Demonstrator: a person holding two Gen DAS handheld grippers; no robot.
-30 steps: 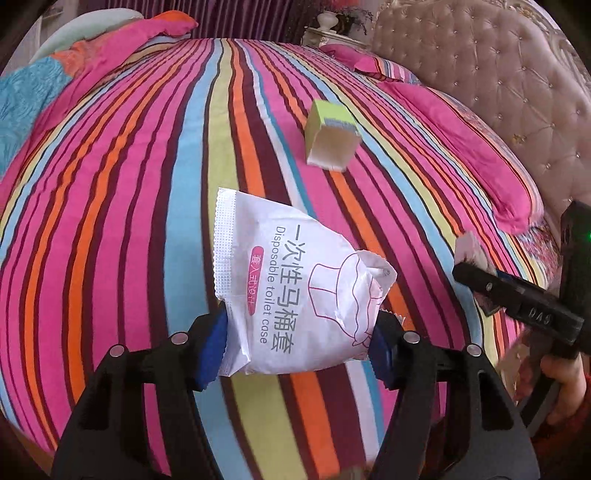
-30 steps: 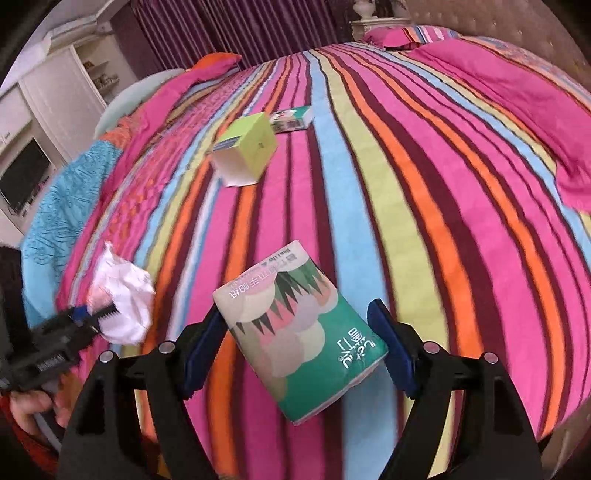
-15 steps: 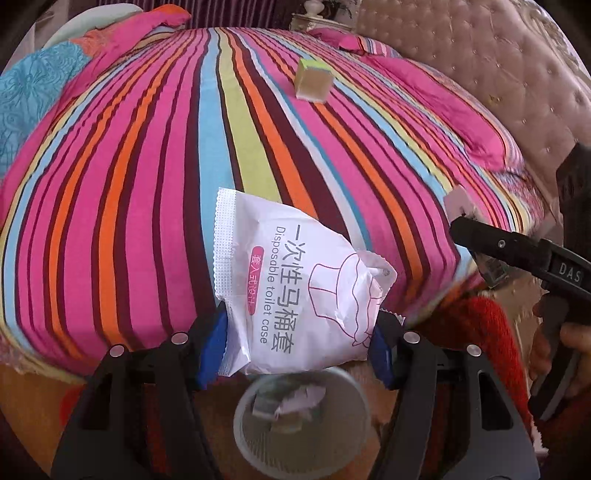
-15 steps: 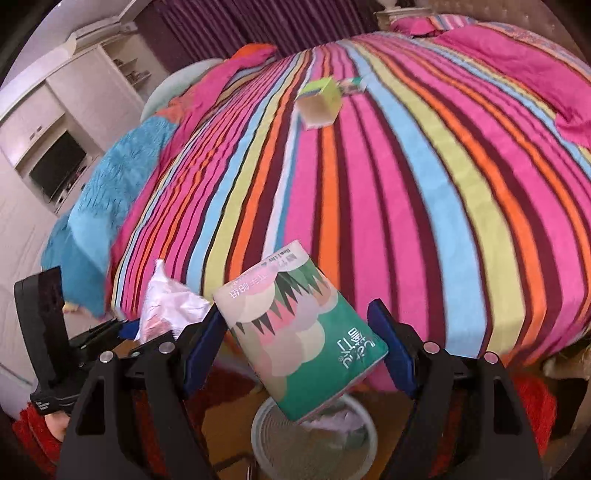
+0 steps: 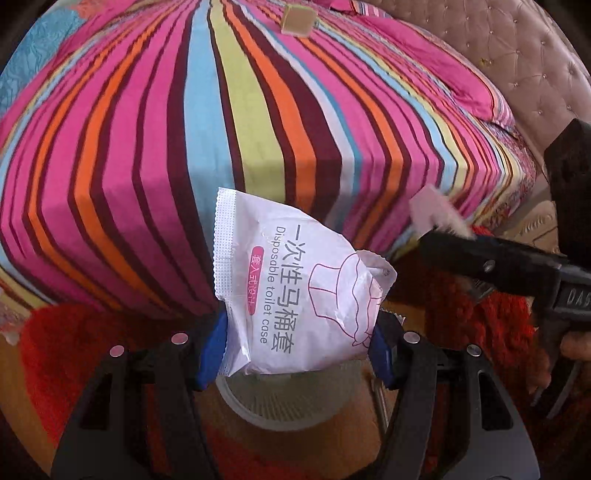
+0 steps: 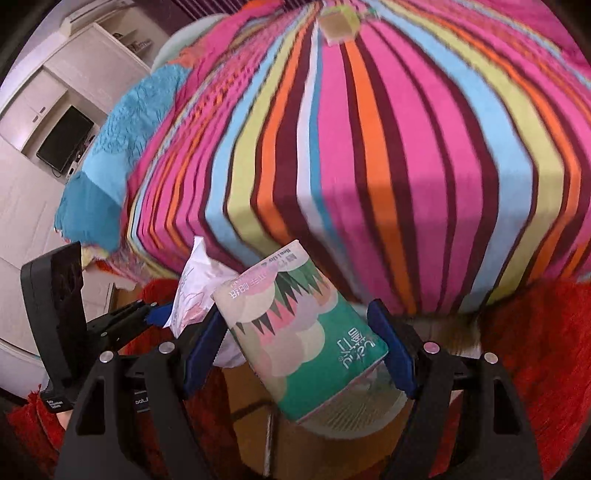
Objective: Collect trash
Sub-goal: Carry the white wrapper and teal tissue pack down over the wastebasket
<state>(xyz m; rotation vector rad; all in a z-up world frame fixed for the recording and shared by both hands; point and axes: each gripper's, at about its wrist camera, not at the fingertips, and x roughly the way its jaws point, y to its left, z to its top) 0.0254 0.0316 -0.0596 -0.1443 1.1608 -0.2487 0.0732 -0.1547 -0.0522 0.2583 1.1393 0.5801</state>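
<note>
My left gripper [image 5: 295, 343] is shut on a white disposable toilet seat cover packet [image 5: 295, 291], held above a grey waste bin [image 5: 295, 402] on the floor beside the bed. My right gripper [image 6: 299, 343] is shut on a green tissue pack [image 6: 303, 332], also over the waste bin [image 6: 354, 413]. The right gripper [image 5: 491, 262] shows at the right of the left wrist view, with a corner of its tissue pack [image 5: 436, 214]. The left gripper [image 6: 122, 321] and its white packet [image 6: 195, 288] show at the left of the right wrist view.
A bed with a striped cover [image 5: 240, 110] fills both views. A green and tan box [image 5: 299, 20] lies far back on the bed, seen as the box [image 6: 338, 22] in the right wrist view. A red rug [image 6: 535, 350] covers the floor. White cabinets [image 6: 44, 110] stand left.
Both grippers have drawn back from over the bed and sunk toward the floor, still gripping their items. The waste bin has come into view beneath them.
</note>
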